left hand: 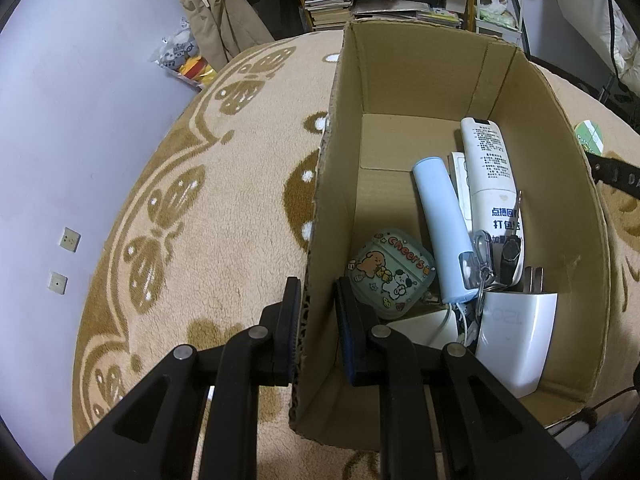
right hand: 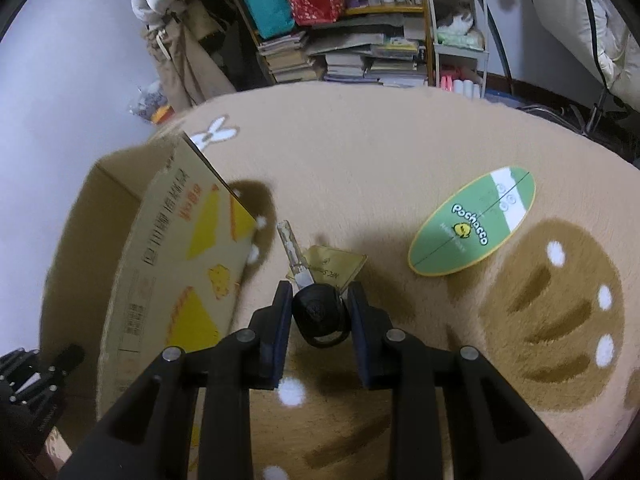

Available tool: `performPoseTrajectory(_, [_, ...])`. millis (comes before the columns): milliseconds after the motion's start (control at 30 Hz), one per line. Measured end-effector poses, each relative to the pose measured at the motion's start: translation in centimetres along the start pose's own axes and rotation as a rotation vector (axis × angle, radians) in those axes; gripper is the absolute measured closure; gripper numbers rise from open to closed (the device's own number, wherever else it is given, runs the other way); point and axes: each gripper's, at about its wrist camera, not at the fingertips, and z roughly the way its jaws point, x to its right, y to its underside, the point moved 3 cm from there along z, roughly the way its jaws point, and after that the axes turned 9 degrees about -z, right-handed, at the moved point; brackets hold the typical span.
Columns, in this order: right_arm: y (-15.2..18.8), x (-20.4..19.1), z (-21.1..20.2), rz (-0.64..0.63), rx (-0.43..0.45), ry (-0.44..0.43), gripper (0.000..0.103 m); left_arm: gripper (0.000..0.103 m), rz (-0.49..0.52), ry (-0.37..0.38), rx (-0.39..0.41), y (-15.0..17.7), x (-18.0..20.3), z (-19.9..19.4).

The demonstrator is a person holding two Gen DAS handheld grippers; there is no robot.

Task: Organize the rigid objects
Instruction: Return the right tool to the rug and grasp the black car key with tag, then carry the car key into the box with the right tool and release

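Most items already lie in the cardboard box (left hand: 420,80), whose wall the left gripper (left hand: 318,300) clamps. The right gripper (right hand: 318,312) pinches the key (right hand: 316,312); the green oval card (right hand: 472,224), seemingly, waits on the rug (right hand: 400,152).

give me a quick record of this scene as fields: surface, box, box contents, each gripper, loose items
surface: tan carpet with brown pattern
box: open cardboard box
box contents: white remote, pale blue tube, cartoon earbud case, white charger plug, small keyring bits
left gripper: shut on the box's near wall
right gripper: shut on black-headed key, blade pointing away
loose items: green oval Pochacco card, yellowish tag behind the key
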Motion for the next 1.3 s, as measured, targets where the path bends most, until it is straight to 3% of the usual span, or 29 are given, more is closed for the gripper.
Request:
performPoseTrajectory(367, [0.2, -0.4, -2.8, 0.038, 0.048, -0.049, 0.073, 0.086, -0.022, 0.008, -0.003, 0.1, -0.1, 0.0])
performPoseTrajectory(800, [-1.2, -4.5, -8.6, -0.001, 0.199, -0.18, 0.073, 0.086, -0.014, -0.007, 0.002, 0.3, 0.0, -0.3])
performPoseTrajectory(1100, [-0.4, -9.4, -8.0, -0.11, 0.167, -0.292, 0.073, 0.085, -0.011, -0.009, 0.003, 0.3, 0.1, -0.3])
performPoseTrajectory(1300, [1.0, -11.4, -6.5, -0.169, 0.125, -0.323, 0.073, 0.086, -0.014, -0.008, 0.003, 0.3, 0.1, -0.3])
